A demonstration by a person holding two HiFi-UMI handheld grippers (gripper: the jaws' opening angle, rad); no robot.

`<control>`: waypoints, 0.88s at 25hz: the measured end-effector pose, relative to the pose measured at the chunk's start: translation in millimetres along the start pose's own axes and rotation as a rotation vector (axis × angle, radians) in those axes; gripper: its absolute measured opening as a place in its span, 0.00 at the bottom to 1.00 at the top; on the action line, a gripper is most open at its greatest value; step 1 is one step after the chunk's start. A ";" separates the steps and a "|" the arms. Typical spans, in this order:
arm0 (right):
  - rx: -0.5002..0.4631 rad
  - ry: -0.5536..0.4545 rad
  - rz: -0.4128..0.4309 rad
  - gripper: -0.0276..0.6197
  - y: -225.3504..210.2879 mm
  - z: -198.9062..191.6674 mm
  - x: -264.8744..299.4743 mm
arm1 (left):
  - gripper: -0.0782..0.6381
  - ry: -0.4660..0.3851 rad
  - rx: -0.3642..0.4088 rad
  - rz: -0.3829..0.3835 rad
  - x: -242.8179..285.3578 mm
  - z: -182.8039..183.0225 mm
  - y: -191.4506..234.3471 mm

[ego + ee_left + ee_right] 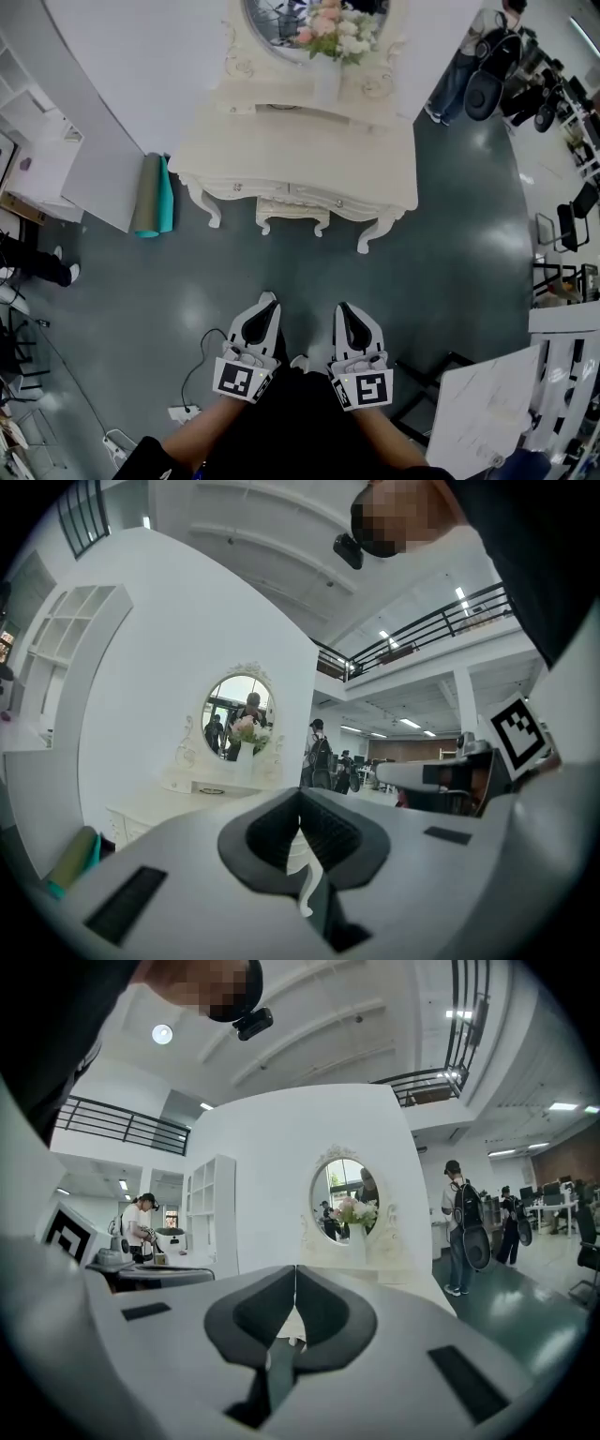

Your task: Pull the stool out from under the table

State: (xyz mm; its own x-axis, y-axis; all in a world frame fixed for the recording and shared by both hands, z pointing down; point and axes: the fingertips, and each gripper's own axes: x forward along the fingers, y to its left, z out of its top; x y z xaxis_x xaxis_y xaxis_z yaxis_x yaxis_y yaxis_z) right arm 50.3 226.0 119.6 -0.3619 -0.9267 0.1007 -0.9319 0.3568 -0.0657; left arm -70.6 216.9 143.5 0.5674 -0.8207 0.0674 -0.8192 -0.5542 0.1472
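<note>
A cream carved stool [292,213] sits tucked under the front of a cream dressing table [375,178], only its front edge and two short legs showing. Both grippers hang side by side over the dark floor, well short of the table. My left gripper [270,299] is shut with nothing between its jaws, and so is my right gripper [341,307]. In the left gripper view the left gripper [300,794] points at the dressing table [187,794]. The right gripper [296,1269] faces the table's oval mirror [342,1185] and its flowers [354,1211].
A rolled green and teal mat [152,197] leans by the table's left leg beside a grey panel [98,173]. A white marker board [492,403] lies at my right. Chairs [572,220] and people [464,61] stand at the far right. A power strip [183,412] lies on the floor.
</note>
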 end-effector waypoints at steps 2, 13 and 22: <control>0.002 0.019 -0.008 0.07 -5.0 -2.6 16.0 | 0.13 0.011 -0.003 0.001 11.8 -1.0 16.7; 0.084 0.135 -0.108 0.07 -30.4 -28.8 119.7 | 0.13 0.089 0.001 -0.005 69.9 -22.1 144.2; 0.091 0.154 -0.155 0.07 -36.4 -55.3 198.5 | 0.13 0.145 0.009 -0.046 108.0 -48.4 213.2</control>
State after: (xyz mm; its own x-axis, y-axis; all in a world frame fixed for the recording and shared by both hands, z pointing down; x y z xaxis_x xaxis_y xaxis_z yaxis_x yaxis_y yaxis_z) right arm 11.0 35.6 196.8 -0.2206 -0.9384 0.2660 -0.9730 0.1929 -0.1264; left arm -179.9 16.8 230.0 0.6098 -0.7662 0.2028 -0.7925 -0.5925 0.1444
